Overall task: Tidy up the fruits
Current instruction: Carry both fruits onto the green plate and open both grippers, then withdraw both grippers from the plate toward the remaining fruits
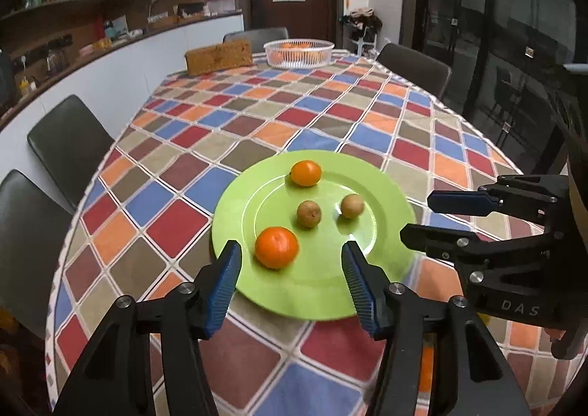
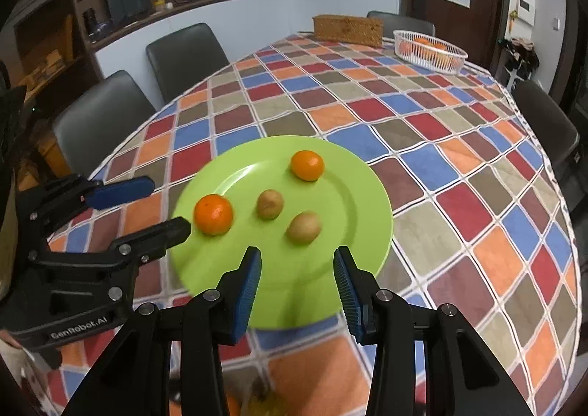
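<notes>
On the checked tablecloth (image 1: 205,144) a green plate (image 1: 389,195) lies near the close end of the table, and all four loose fruits rest on it. Going from the left as the left wrist view shows it, the left gripper (image 1: 292,250) hovers low over the near left part of the plate with its blue-padded fingers spread wide and holding nothing; the larger orange (image 1: 276,247) sits on the plate between the two fingertips and just beyond them, touching neither. Farther in, near the middle of the plate, sits a small brown fruit (image 1: 308,214), and beyond it toward the far rim a smaller orange (image 1: 305,173). A second brown fruit (image 1: 352,206) lies just right of the first, apart from it. At the right, the right gripper (image 1: 417,215) reaches in over the plate's right rim, its fingers parted and empty; its own camera shows the second brown fruit (image 2: 304,227) just ahead of its spread fingertips (image 2: 253,261), not touched. At the far end of the table stand a woven brown box (image 1: 218,57) on the left and, to its right, a white basket (image 1: 298,53) holding more orange fruit. Dark chairs (image 1: 70,144) line the table's left side.
</notes>
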`<move>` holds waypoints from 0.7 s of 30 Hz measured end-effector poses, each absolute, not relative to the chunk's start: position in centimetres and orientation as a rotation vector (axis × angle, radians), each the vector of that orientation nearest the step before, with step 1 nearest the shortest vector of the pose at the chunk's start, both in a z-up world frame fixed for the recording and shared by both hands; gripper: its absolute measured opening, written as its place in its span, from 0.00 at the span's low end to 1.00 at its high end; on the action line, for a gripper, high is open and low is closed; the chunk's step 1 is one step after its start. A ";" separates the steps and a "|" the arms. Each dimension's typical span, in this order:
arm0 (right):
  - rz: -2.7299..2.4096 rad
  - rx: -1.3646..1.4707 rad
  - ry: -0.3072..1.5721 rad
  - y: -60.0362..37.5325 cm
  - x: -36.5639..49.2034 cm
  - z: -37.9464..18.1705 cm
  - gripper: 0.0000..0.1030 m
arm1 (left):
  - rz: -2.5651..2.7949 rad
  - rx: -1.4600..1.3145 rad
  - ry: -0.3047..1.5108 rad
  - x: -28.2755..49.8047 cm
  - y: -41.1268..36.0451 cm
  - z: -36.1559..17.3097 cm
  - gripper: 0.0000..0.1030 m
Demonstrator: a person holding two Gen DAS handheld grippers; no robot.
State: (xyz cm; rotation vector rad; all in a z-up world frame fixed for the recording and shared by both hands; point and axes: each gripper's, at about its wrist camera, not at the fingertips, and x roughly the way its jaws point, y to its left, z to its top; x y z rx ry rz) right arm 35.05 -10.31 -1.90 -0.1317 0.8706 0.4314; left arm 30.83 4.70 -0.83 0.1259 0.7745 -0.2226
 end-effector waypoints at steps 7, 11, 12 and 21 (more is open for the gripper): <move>0.450 -0.110 0.832 -11.2 30.7 -0.3 0.41 | -0.240 0.155 0.712 26.3 4.0 1.0 0.56; 0.441 -0.116 0.799 -11.8 28.2 0.4 0.41 | -0.241 0.176 0.687 23.8 3.5 1.5 0.56; 0.438 -0.119 0.789 -11.9 27.7 0.5 0.41 | -0.241 0.179 0.682 23.3 3.3 1.7 0.57; 0.402 -0.085 0.730 -13.6 23.5 1.5 0.41 | -0.223 0.149 0.664 19.2 2.6 1.7 0.60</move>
